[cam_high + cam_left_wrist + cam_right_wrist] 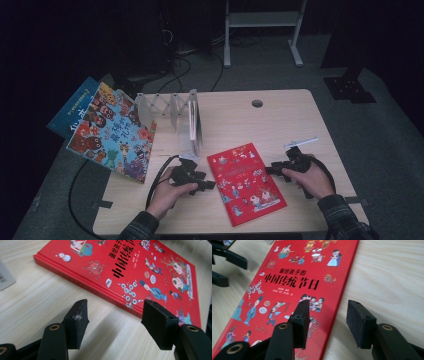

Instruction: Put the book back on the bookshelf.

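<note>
1. The red book lies flat and closed on the wooden table, cover up, near the front edge and between the two grippers. Its long sides run slightly askew to the table's edge.
2. The left gripper sits just left of the red book, held low over the table by the person's left hand. In the left gripper view its jaws stand wide apart with nothing between them; they point at the book's near left edge but stop just short of it, with bare table under them.
3. The right gripper sits just right of the red book, in the person's right hand. In the right gripper view its jaws are also spread wide and hold nothing; one jaw hangs over the red cover, the other over the bare table beside the book's edge.
4. Farther left, a colourful picture book overhangs the table's left edge, with a blue book under it.
5. Behind the red book, toward the far side, a white folding book rack stands with a thin book upright in it.
</note>
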